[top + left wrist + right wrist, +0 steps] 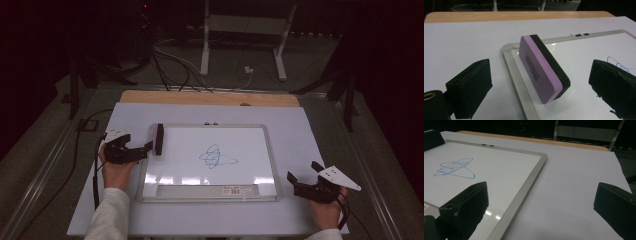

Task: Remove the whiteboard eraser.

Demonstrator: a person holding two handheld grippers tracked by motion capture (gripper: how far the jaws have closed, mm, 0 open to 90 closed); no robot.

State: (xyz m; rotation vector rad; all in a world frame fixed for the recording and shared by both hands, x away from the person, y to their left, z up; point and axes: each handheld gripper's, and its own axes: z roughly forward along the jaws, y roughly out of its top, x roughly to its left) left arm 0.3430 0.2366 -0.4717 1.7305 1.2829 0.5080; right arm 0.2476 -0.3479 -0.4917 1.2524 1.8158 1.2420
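The left gripper, jaws spread, should close squarely across the one whiteboard eraser, pads on its purple back and black felt face, before lifting. That eraser stands on its long edge at the whiteboard's 9 o'clock rim, well apart from the single blue scribble at centre. The right gripper, also spread and empty, rests off the board's 4 o'clock corner: two grippers, one board.
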